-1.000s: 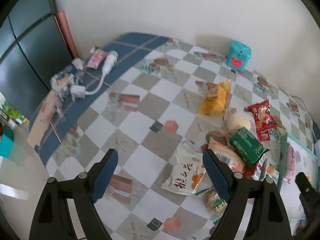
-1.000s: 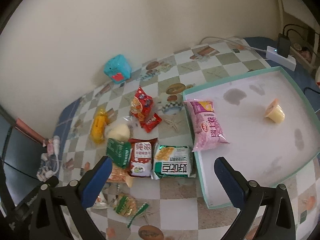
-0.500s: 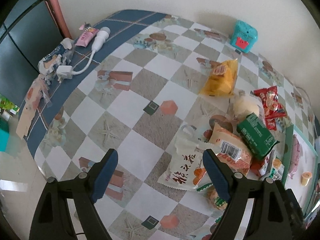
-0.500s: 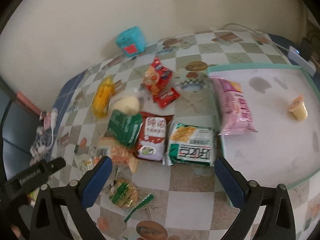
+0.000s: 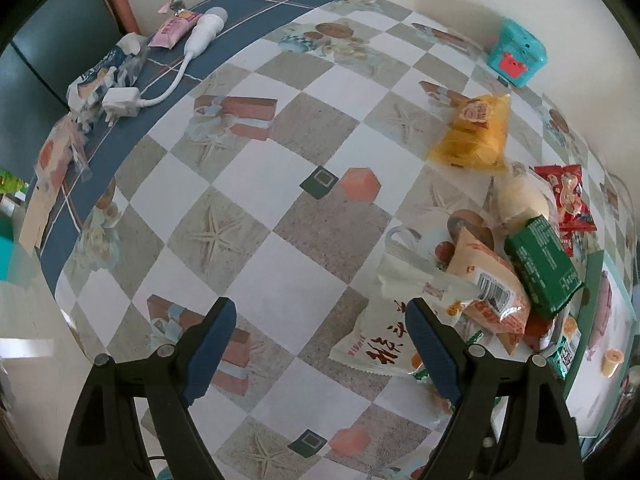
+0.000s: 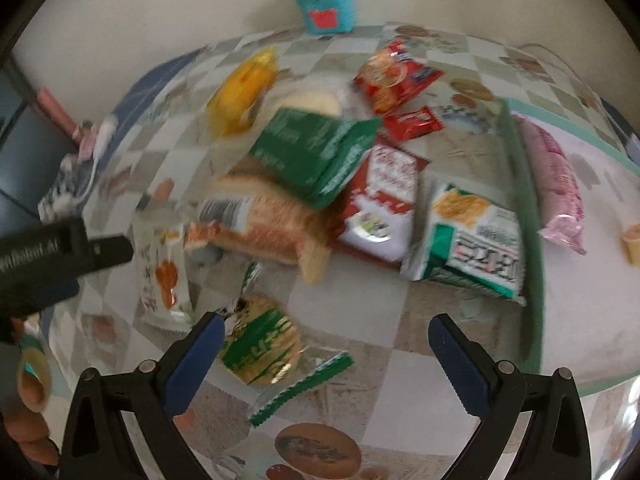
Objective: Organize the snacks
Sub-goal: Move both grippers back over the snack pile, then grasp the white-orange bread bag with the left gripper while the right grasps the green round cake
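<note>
Several snack packs lie piled on the checked tablecloth: a green pack (image 6: 316, 152), an orange pack (image 6: 260, 220), a red-and-white pack (image 6: 384, 200), a green-and-white cracker pack (image 6: 472, 236), a yellow bag (image 6: 244, 88), red packs (image 6: 394, 74) and a round green-wrapped biscuit (image 6: 262, 338). A teal-rimmed tray (image 6: 528, 216) on the right holds a pink pack (image 6: 556, 184) and a jelly cup (image 6: 632, 240). My right gripper (image 6: 326, 330) is open above the table, its left finger beside the biscuit. My left gripper (image 5: 320, 316) is open over bare cloth, its right finger over a white pack (image 5: 384, 344).
A teal box (image 5: 516, 54) stands by the wall. A white plug and cable (image 5: 132, 100), a pink sachet (image 5: 174, 28) and wrappers lie on the blue border at the far left table edge. A hand (image 6: 32, 408) holds the left gripper's body (image 6: 60, 252).
Both grippers have sunk toward the table and tipped downward. The right view has swung left from the tray onto the snack pile, which now looks larger. Both jaws stay equally wide.
</note>
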Available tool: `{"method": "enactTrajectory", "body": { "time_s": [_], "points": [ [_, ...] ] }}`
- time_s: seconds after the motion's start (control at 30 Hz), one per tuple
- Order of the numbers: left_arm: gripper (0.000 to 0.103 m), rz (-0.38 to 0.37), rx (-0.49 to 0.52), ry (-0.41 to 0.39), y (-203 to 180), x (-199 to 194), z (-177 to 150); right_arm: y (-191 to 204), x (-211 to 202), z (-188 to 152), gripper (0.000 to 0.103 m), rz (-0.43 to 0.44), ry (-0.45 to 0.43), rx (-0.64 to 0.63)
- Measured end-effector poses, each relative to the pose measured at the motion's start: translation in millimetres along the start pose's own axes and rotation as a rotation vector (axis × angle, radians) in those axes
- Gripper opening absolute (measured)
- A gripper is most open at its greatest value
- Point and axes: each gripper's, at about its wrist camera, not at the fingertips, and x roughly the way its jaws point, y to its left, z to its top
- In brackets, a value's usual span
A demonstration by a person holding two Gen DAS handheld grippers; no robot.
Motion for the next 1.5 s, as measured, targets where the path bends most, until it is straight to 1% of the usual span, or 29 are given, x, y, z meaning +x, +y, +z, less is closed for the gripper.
{"method": "enactTrajectory", "body": {
  "time_s": [0.13,0.33,0.53,0.6,0.73,0.83,0.97,1.03,1.07,1.1,1.2,1.27,1.37,1.5],
  "points": [
    [0.087,-0.008,0.001,-0.001,0,0,1,13,6,-4,0.103,-0.023,0.018,-0.063],
    [0.087,-0.052,0.014,0.001,-5,-3,1,22,10,-8,0.103,-0.041,0.035,-0.099],
    [0.087,-0.078,0.085,0.014,-22,-1,-3,35,14,-9,0.102,-0.076,0.033,-0.149],
    [0.087,-0.069,0.109,0.02,-28,1,-3,41,20,-9,0.102,-0.091,0.039,-0.164],
    [0.087,-0.077,0.137,0.046,-35,11,-5,37,27,-9,0.099,-0.125,0.041,-0.142],
    [0.087,-0.079,0.151,0.067,-40,20,-7,30,31,-7,0.098,-0.114,0.059,-0.116],
    [0.087,-0.064,0.16,0.082,-44,29,-7,29,29,-8,0.09,-0.118,0.048,-0.118],
    [0.086,-0.058,0.16,0.085,-45,33,-7,26,28,-8,0.089,-0.116,0.047,-0.115],
    [0.084,-0.056,0.156,0.091,-45,35,-7,26,29,-8,0.089,-0.114,0.047,-0.113],
    [0.078,-0.056,0.153,0.096,-44,36,-8,26,29,-8,0.087,-0.114,0.044,-0.112],
    [0.067,-0.065,0.137,0.109,-45,45,-3,23,25,-8,0.081,-0.116,0.039,-0.111],
    [0.064,-0.059,0.126,0.108,-43,48,-1,20,20,-7,0.079,-0.114,0.038,-0.104],
    [0.054,-0.047,0.125,0.095,-42,47,2,15,20,-7,0.076,-0.119,0.036,-0.094],
    [0.053,-0.066,0.095,0.092,-35,46,7,6,17,-11,0.075,-0.119,0.039,-0.063]
  ]
}}
